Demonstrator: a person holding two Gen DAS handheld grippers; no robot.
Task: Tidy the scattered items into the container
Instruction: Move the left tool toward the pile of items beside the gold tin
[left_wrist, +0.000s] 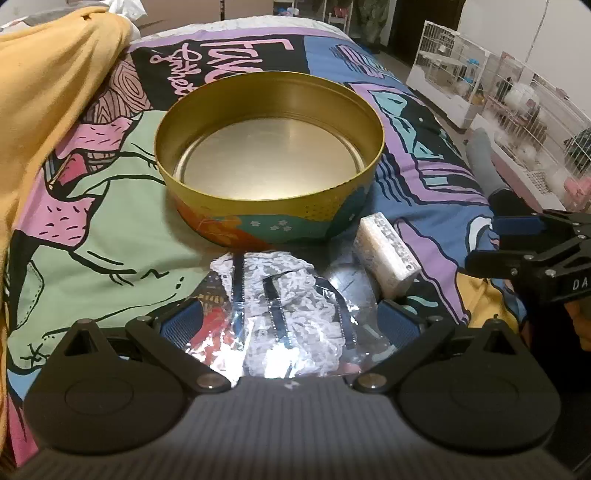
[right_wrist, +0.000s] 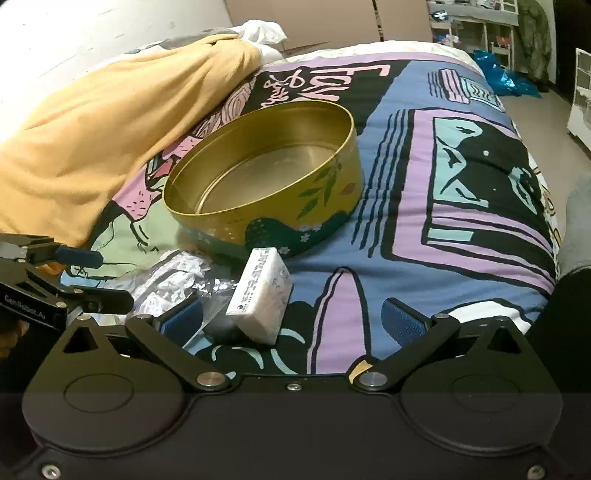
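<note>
Scattered items lie on the bright printed bedspread (right_wrist: 461, 229). The left gripper (left_wrist: 291, 325) is low, fingers wide apart around a crinkly clear bag (left_wrist: 280, 291) of white lace. Ahead sits a round gold tin (left_wrist: 269, 162), smooth inside. The right gripper (right_wrist: 291, 325) also gapes apart; a white wrapped block (right_wrist: 260, 299) lies between its fingers nearer the left one, its long side pointing toward the tin (right_wrist: 266, 177).

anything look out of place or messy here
The round tin sits empty while the crinkled clear bag and white packet lie loose on the bedspread beside it. Nothing looks spilled or damaged.
</note>
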